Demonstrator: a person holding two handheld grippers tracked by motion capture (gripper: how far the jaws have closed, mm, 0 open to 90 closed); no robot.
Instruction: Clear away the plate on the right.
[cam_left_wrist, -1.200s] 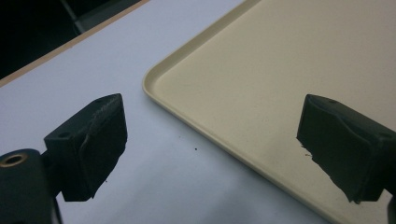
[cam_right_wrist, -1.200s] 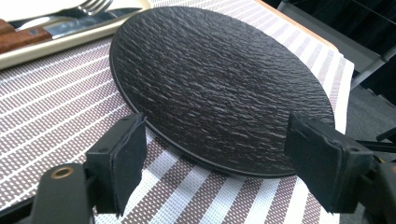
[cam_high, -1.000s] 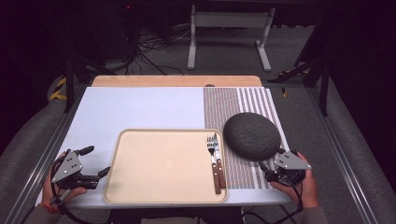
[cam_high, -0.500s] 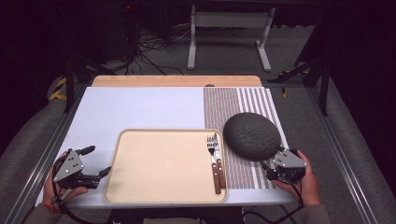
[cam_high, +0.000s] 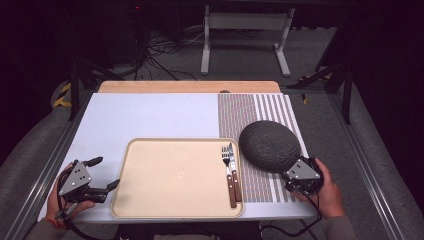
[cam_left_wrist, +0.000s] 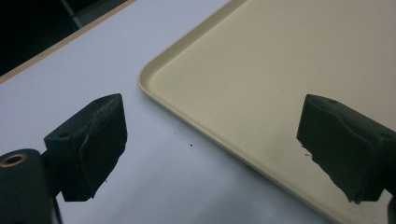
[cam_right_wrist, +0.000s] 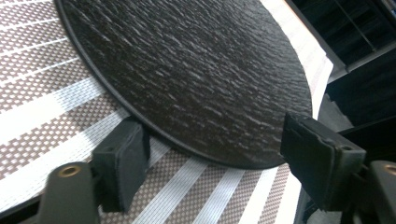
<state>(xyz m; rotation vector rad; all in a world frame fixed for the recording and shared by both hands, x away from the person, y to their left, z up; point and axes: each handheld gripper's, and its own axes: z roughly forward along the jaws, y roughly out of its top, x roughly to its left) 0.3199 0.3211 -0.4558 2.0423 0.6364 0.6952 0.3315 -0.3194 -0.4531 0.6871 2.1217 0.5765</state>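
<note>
A dark round textured plate (cam_high: 269, 144) lies on a striped placemat (cam_high: 260, 107) at the right. My right gripper (cam_high: 288, 173) is at its near right rim. In the right gripper view the plate's (cam_right_wrist: 187, 74) edge lies between the jaws of my right gripper (cam_right_wrist: 219, 154). One jaw sits low on the placemat (cam_right_wrist: 46, 107) by the rim, and no pad visibly presses; the jaws have just been closing a little. A beige tray (cam_high: 170, 175) holds a fork (cam_high: 225, 159) and a knife (cam_high: 233, 172) at its right side. My left gripper (cam_high: 106, 172) stands open and empty at the tray's left edge (cam_left_wrist: 196, 116).
The white table top (cam_high: 150, 112) stretches behind the tray, with a wooden strip (cam_high: 190, 86) along its far edge. Metal rails run down both sides of the table. Cables and a stand's legs lie on the dark floor beyond.
The right gripper has crept slightly closer to the plate's rim. The left gripper, tray, cutlery and plate have not moved.
</note>
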